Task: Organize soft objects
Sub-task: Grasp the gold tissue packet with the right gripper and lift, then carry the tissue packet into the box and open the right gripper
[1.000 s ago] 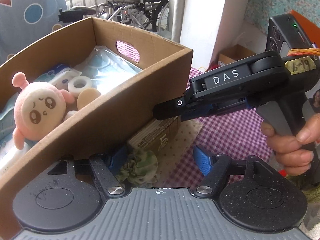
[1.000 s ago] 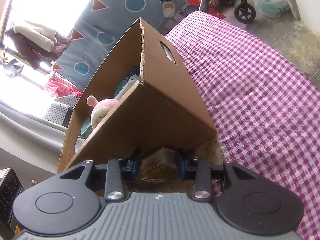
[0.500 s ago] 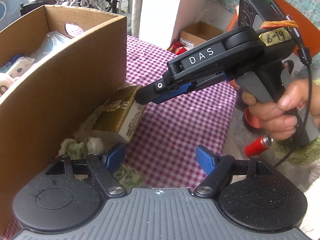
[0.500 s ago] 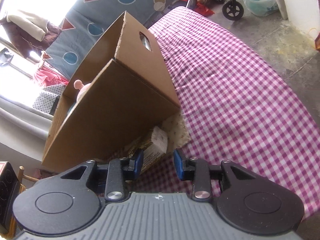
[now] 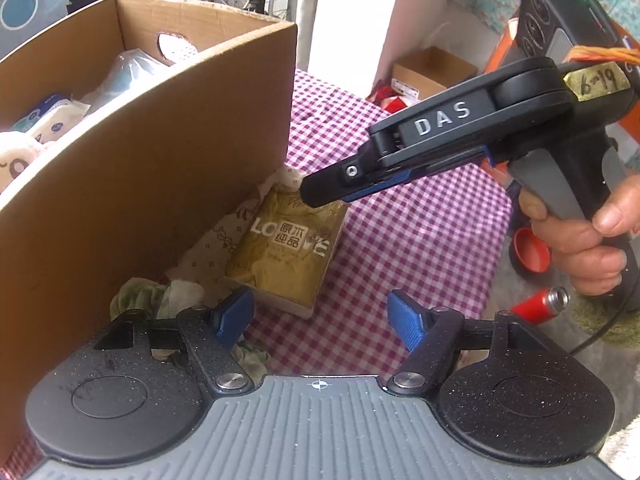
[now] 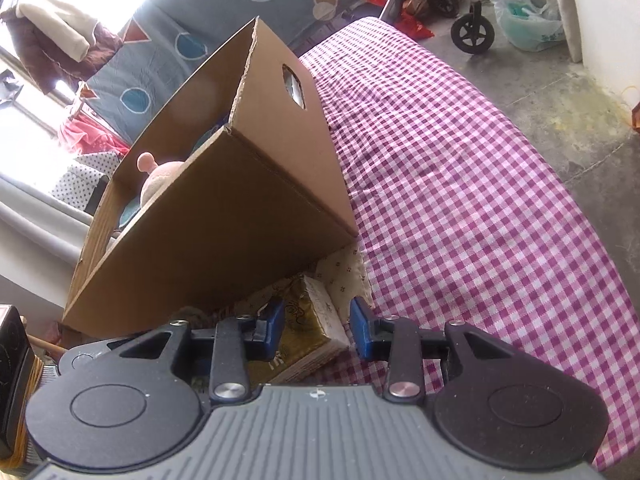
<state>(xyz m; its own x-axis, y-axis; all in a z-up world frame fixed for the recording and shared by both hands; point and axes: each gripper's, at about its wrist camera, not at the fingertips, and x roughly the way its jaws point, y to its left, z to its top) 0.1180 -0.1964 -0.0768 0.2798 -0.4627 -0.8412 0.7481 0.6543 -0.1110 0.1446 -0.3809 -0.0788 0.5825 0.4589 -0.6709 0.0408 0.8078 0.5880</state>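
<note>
A tall brown corrugated cardboard box (image 5: 168, 168) with an oval handle cut-out stands on the counter (image 6: 460, 200), which is covered by a pink-and-white checked cloth. Inside the box, partly hidden by its wall: a pink plush toy with a round face (image 6: 160, 184), a clear plastic packet with pale blue contents (image 5: 128, 68), and a white printed soft pack (image 5: 52, 116). Outside the box, just beside its near wall, lies a flat olive-gold soft pack of tissues with white lettering (image 5: 288, 248), resting partly on a cream cloth with a small dotted print (image 5: 224, 236). A crumpled green-and-white cloth scrunchie (image 5: 156, 300) sits on the counter against the foot of the box. The left gripper (image 5: 320, 320) hovers above the near end of the tissue pack and the scrunchie; its blue-padded jaws stand wide and are closing, with nothing pressed between them. The right gripper (image 6: 316, 328), held by a hand (image 5: 576, 240) on its grey grip, points down at the far end of the tissue pack; its jaws stand narrow and are opening, straddling a corner of the pack, and whether the pads (image 6: 276, 320) press on it cannot be told. A red cylinder with a metal end (image 5: 540, 304) lies beyond the counter's edge.
</note>
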